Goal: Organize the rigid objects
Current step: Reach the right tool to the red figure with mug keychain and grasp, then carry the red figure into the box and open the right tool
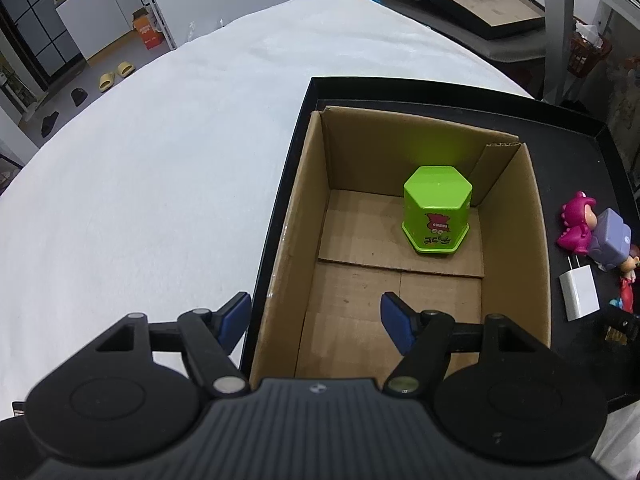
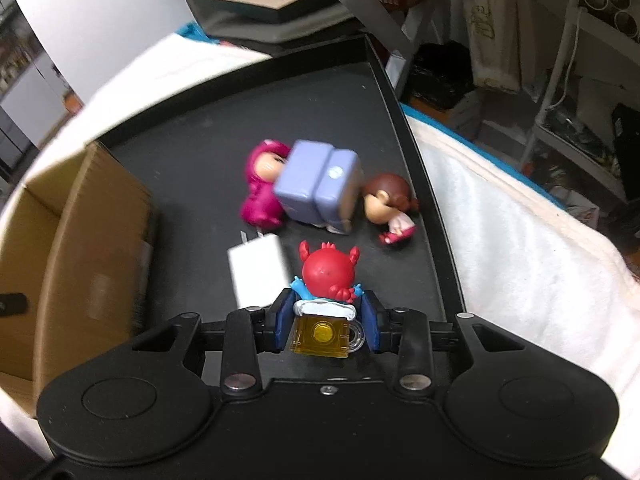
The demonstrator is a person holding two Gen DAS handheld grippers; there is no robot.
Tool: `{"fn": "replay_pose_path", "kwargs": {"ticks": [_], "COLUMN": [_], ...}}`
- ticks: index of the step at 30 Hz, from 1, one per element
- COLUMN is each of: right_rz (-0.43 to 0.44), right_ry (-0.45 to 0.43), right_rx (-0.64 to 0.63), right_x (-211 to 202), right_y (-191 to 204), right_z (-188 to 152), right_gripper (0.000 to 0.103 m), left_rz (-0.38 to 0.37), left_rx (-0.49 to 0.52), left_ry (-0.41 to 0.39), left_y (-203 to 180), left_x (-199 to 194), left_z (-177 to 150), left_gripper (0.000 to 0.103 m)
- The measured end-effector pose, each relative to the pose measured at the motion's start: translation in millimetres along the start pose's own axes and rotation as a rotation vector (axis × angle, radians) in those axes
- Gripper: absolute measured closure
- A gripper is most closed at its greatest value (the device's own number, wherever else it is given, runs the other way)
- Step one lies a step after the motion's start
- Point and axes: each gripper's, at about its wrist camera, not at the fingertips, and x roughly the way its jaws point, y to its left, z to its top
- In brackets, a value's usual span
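Left gripper: jaws wide apart, holding nothing, straddling the near left wall of the cardboard box; one blue pad outside, one inside.

Right gripper: jaws clamped on the red crab figure, gripping its yellow mug-shaped base; the view is blurred, so I cannot tell whether the figure is touching the tray.

Surface: white bedding carrying one black tray; the box stands in the tray. Around it, a cluttered room with shelving and slippers on the floor.

Count, largest first:
- one box, holding one green hexagonal container, upright at its far right corner
- one purple block toy
- one magenta dinosaur figure, touching the block
- one white charger plug
- one brown-haired doll, lying down
- the crab figure
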Motion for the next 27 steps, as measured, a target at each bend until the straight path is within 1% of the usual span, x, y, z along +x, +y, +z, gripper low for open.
{"fn": "replay_pose_path", "kwargs": {"ticks": [4, 8, 10, 17, 23, 27], "right_rz": [0.015, 0.049, 0.052, 0.057, 0.057, 0.087], "right_ry": [-0.015, -0.034, -0.043, -0.084, -0.138, -0.157], "right_rx": [0.007, -0.002, -0.007, -0.056, -0.110, -0.112], "right_x": [-4.7, -16.3, -19.8, -35.7, -51.3, -58.2], "right_y": [2.0, 14.4, 20.4, 52.6, 85.5, 98.8], "right_z": [3.9, 6.4, 8.0, 15.5, 27.2, 33.3], "right_gripper": [0.068, 0.068, 0.068, 0.068, 0.068, 0.068], "left_rz": [-0.013, -0.031, -0.048, -0.090, -0.124, -0.146], "left_rx": [-0.003, -0.006, -0.004, 0.001, 0.001, 0.014], "left_ry": [-0.002, -0.005, -0.008, -0.020, -0.033, -0.031], "left_y": [3.8, 8.4, 10.6, 18.3, 29.6, 38.7], "left_x": [-0.8, -1.3, -2.5, -3.6, -8.0, -10.5], "left_z": [-2.3, -1.9, -2.5, -4.4, -3.2, -1.3], "left_gripper": [0.033, 0.033, 0.033, 0.033, 0.033, 0.033]}}
